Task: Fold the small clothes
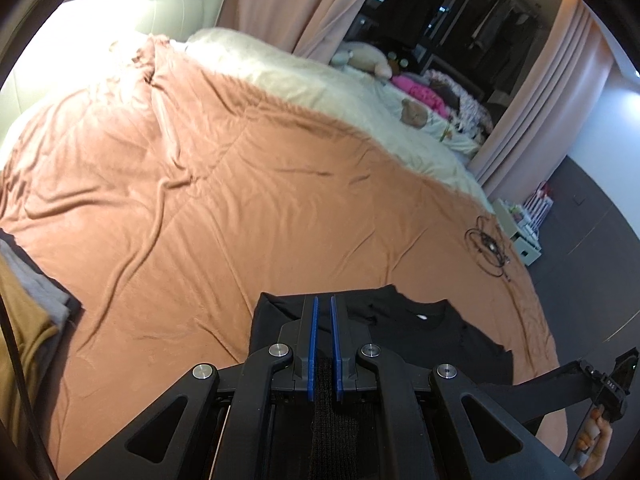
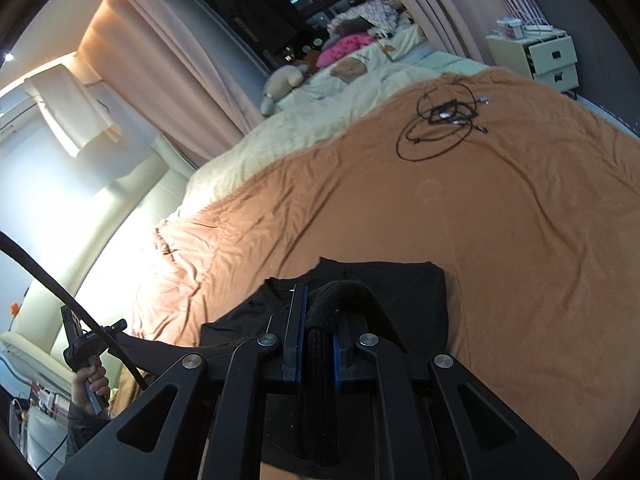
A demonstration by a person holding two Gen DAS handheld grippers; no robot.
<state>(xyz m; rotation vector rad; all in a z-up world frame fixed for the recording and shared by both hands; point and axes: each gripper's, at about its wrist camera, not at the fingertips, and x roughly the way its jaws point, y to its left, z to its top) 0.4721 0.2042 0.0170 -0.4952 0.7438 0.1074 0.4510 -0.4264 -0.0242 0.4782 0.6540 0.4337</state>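
Both claws pinch ribbed black fabric of the black knit top point(image 1: 404, 332), which lies at six o'clock on the rumpled terracotta bedspread point(image 1: 208, 184). The left claw point(image 1: 323, 320) nips a thin strip; the right claw point(image 2: 318, 312) holds a thick bunch that could slip or drag the fold askew. No label is readable; the neck tag is blurred.
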